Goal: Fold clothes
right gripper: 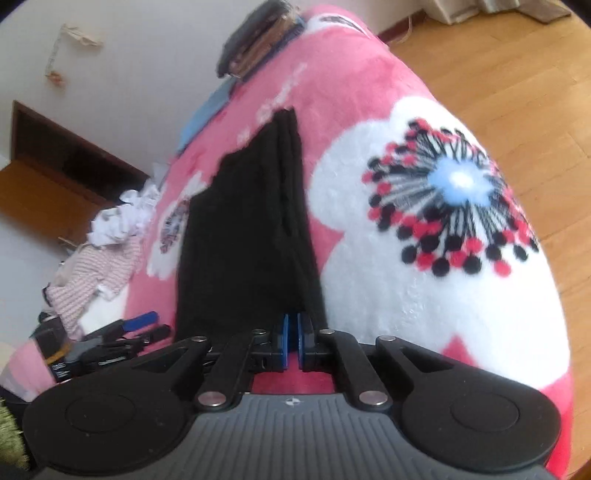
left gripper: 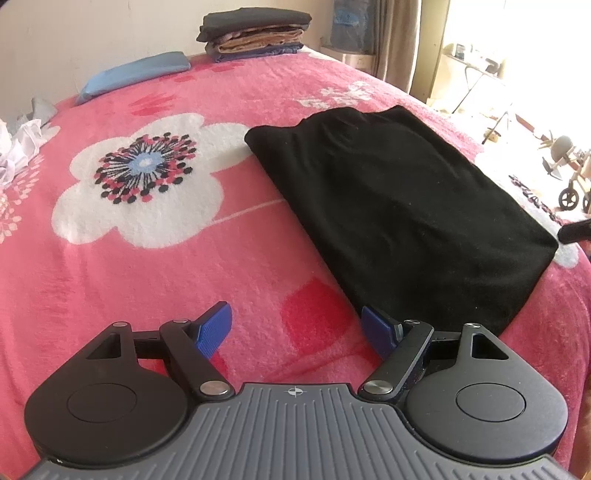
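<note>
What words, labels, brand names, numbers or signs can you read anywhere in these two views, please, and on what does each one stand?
No text can be read with certainty.
White lettering on the black left tongs body, seen from the right wrist: too small and blurred to read.
Crosshair mark, no letters: on the grey ribbed plate behind the tongs, in both views.
Pink blanket, black garment and folded stack: no text visible.

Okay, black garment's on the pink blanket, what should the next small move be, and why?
Probably bring the open left tongs onto the black garment's near corner. They hover empty over the pink blanket, while the right tongs are shut at its far edge.
</note>
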